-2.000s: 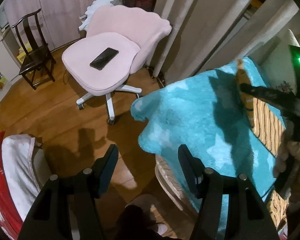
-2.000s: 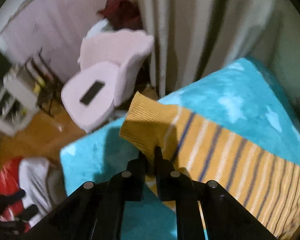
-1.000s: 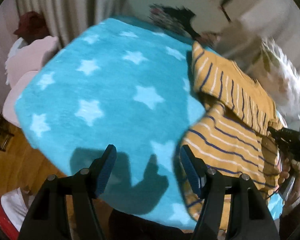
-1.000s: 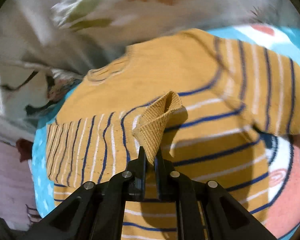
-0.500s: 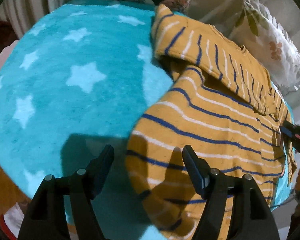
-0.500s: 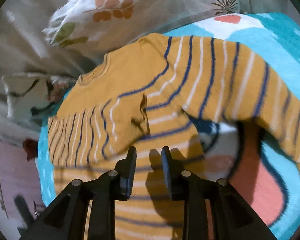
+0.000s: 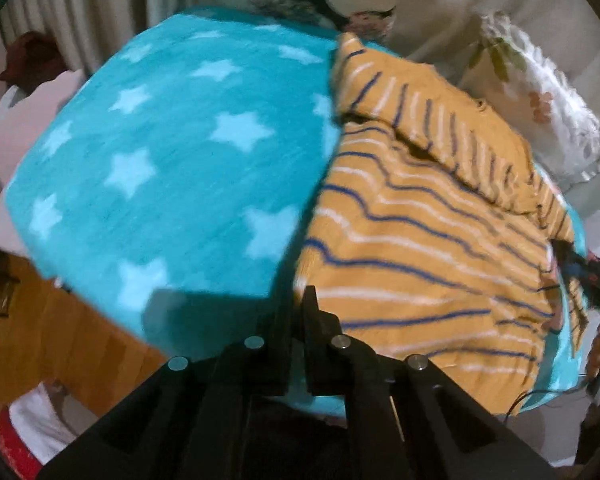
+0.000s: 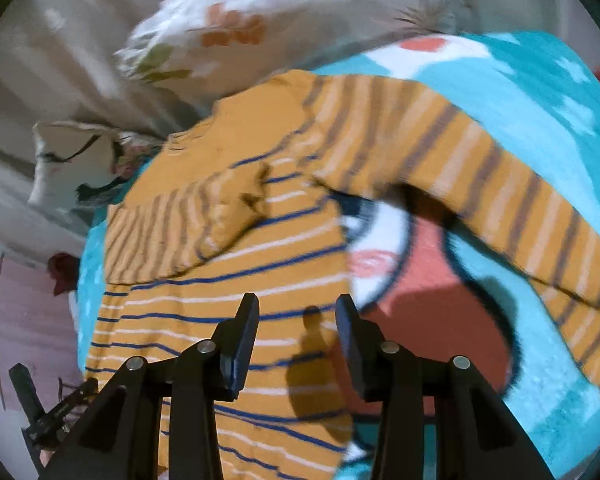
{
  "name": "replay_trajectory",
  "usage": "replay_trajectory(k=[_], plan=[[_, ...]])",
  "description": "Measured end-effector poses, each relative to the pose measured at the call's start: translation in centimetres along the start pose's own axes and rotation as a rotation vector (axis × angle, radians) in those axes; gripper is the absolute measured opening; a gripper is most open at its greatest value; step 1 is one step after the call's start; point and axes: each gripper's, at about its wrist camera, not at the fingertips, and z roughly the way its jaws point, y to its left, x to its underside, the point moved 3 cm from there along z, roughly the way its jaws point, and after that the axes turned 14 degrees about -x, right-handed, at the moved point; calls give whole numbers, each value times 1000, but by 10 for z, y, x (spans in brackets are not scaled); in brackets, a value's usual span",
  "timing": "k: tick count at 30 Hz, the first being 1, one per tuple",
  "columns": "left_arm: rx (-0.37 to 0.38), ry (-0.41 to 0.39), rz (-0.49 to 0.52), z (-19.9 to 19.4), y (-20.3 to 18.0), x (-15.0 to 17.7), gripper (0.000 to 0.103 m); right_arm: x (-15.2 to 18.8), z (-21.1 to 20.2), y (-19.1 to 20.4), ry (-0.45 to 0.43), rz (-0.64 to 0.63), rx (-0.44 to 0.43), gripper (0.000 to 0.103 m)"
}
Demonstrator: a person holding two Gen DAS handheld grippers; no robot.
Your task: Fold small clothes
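A mustard-yellow sweater [image 7: 424, 236] with blue and white stripes lies on a turquoise star blanket [image 7: 172, 168]. One sleeve is folded across its chest. My left gripper [image 7: 298, 304] is shut on the sweater's near bottom corner at the hem. In the right wrist view the sweater [image 8: 236, 264] lies spread with its other sleeve [image 8: 500, 184] stretched out to the right. My right gripper [image 8: 298, 312] is open and empty, hovering above the sweater's lower right edge.
Floral pillows [image 7: 540, 92] lie beyond the sweater by the wall. The blanket [image 8: 540, 92] has a red and white print under the outstretched sleeve. Wooden floor [image 7: 60, 320] lies below the bed's left edge, with a pink chair [image 7: 16, 116] and curtains behind.
My left gripper closed on the sweater's bottom corner. My right gripper let go of the folded sleeve cuff, opened wide and drew back toward the lower right edge.
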Motion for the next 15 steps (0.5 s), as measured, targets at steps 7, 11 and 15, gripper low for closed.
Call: replay_trajectory(k=[7,11,15], plan=[[-67,-10,-50,-7,22,20,3,-51,73,24,4,-88,81,44],[-58,-15,-115,-19,44,25,11,-66,112,24,58,-99,155,43],[-48,-52,-149,-33,49,19,28,-74,118,37,67,-177,166,8]])
